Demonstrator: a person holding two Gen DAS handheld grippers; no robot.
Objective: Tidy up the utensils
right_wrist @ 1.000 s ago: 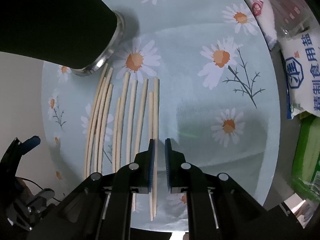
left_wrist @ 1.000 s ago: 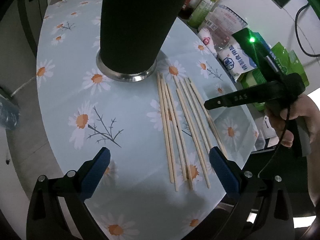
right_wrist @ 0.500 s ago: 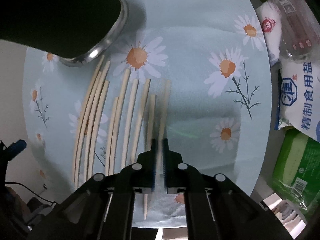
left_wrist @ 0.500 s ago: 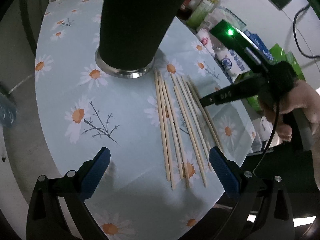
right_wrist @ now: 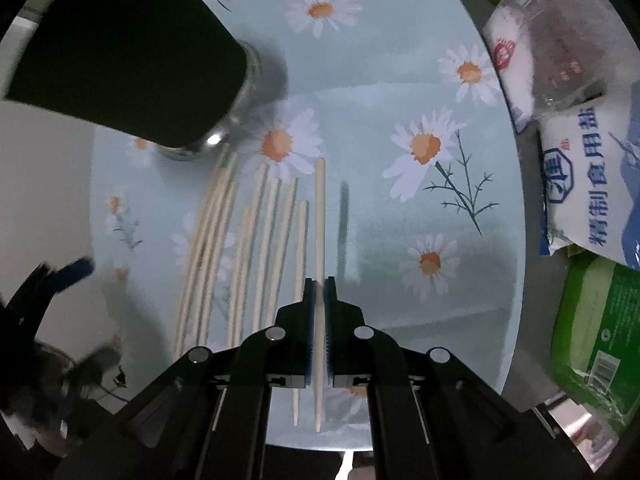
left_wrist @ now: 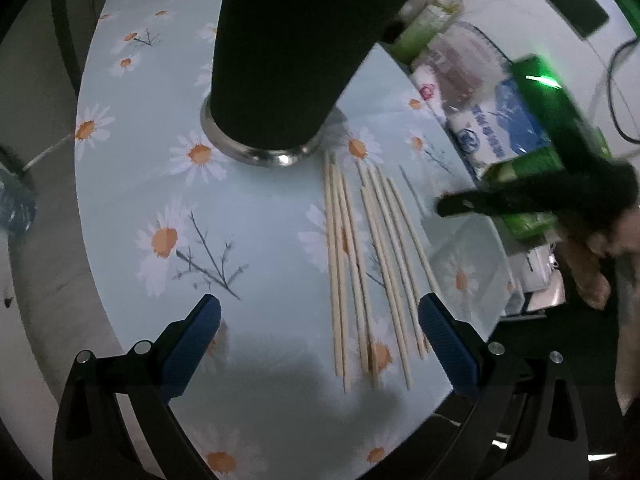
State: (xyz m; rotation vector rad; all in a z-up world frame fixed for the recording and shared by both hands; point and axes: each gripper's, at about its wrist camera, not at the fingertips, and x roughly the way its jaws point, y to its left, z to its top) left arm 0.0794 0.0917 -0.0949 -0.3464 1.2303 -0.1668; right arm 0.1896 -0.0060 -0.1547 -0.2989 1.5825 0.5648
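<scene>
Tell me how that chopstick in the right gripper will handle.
Chopstick looks stiff: it juts straight from the shut right gripper without drooping. Thin wood, probably light. Pinched near one end, it may pivot or slip.

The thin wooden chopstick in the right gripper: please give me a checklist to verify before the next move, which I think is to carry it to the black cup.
1. Grip: the right gripper is shut on the thin wooden chopstick: ok.
2. Only one stick taken: the other wooden chopsticks lie on the table beside it, outside the jaws: ok.
3. Stick lifted clear: its shadow falls apart from it on the daisy-print tablecloth: ok.
4. Tall black cup with metal base stands upright: ok.
5. Cup mouth free: cannot tell, the opening is not shown.
6. Left gripper is open, holding nothing: ok.
</scene>
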